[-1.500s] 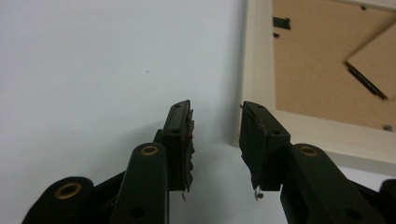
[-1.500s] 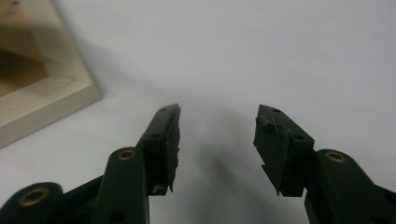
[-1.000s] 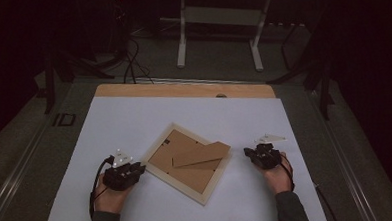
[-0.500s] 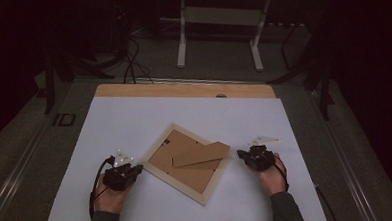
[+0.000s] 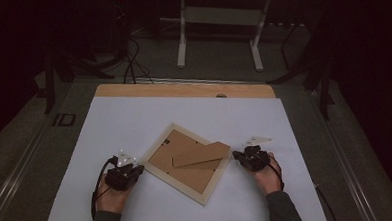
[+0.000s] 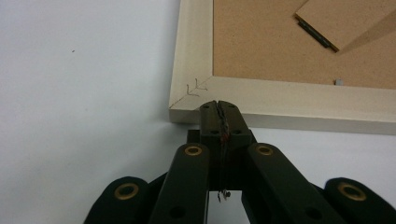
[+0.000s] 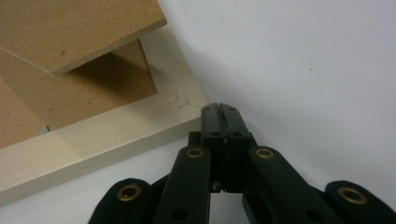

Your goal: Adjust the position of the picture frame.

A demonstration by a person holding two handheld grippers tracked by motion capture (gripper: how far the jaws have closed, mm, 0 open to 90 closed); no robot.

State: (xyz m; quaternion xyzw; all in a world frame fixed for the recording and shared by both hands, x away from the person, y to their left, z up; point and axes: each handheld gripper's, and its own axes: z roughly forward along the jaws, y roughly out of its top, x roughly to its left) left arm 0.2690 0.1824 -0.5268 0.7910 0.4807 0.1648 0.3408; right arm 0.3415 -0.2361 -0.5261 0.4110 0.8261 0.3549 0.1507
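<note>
high view: both grippers pressed to the corners of a face-down frame

high view shows a pale wooden picture frame (image 5: 162, 173) lying back-side up and turned like a diamond on the white sheet of the counter (image 5: 134, 118). its brown backing board (image 5: 186, 173) faces up, and a brown easel flap (image 5: 203, 154) lies across it, its tip reaching toward the frame's right corner.

no brand, label or printed writing can be read anywhere. left gripper view shows only faint pencil-like scratches (image 6: 194, 88) on the mitred corner of the frame; right gripper view shows similar faint marks (image 7: 180, 100) on its corner. a small metal tab (image 6: 339, 81) sits at the backing board's edge.

left gripper (image 5: 136, 169) has its jaws closed tight together with nothing between them, tips touching the frame's left corner. right gripper (image 5: 237, 156) likewise has jaws fully closed and empty, tips against the right corner. each hand rests on the sheet behind its gripper.

beyond the counter, a strip of bare wood (image 5: 183, 89) shows at the far edge, then a dark floor with cables (image 5: 132, 63) and the white legs of a stand (image 5: 220, 34). nothing stands between the grippers and the frame.
</note>
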